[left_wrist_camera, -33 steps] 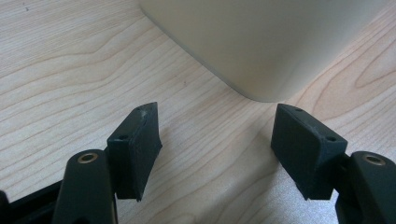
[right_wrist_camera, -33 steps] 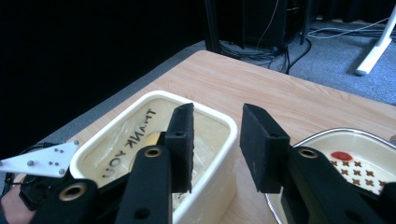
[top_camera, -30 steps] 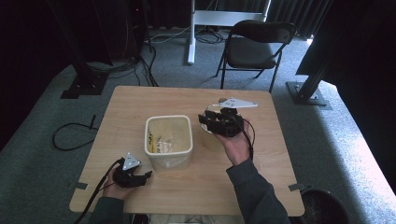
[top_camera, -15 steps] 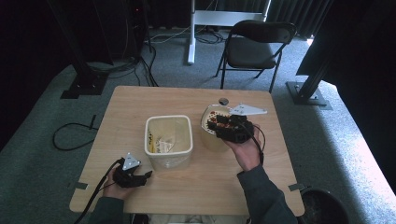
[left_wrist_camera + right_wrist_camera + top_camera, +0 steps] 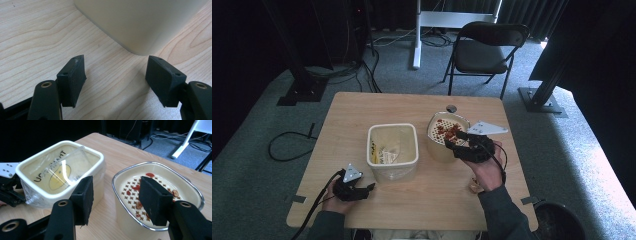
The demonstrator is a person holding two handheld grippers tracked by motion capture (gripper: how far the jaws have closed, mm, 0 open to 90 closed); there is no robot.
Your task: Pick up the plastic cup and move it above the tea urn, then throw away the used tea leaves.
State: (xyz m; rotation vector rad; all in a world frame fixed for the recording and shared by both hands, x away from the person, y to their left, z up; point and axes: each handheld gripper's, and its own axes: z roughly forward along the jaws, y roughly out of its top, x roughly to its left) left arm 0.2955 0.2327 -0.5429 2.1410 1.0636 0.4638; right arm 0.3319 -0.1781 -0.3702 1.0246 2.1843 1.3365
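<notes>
Red pieces are seen in the metal-rimmed bowl (image 5: 160,192); crumpled plastic in the cream tub (image 5: 60,170). Both hand-held grippers, left (image 5: 116,75) and right (image 5: 116,200), are held wide, empty.

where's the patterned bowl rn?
High view: the bowl sits right of centre on the table, beside the cream tub, under the right gripper.

Cream metal-rimmed dish (image 5: 440,136), upright, perhaps dried fruit inside, beside cream tub (image 5: 393,150)
</notes>
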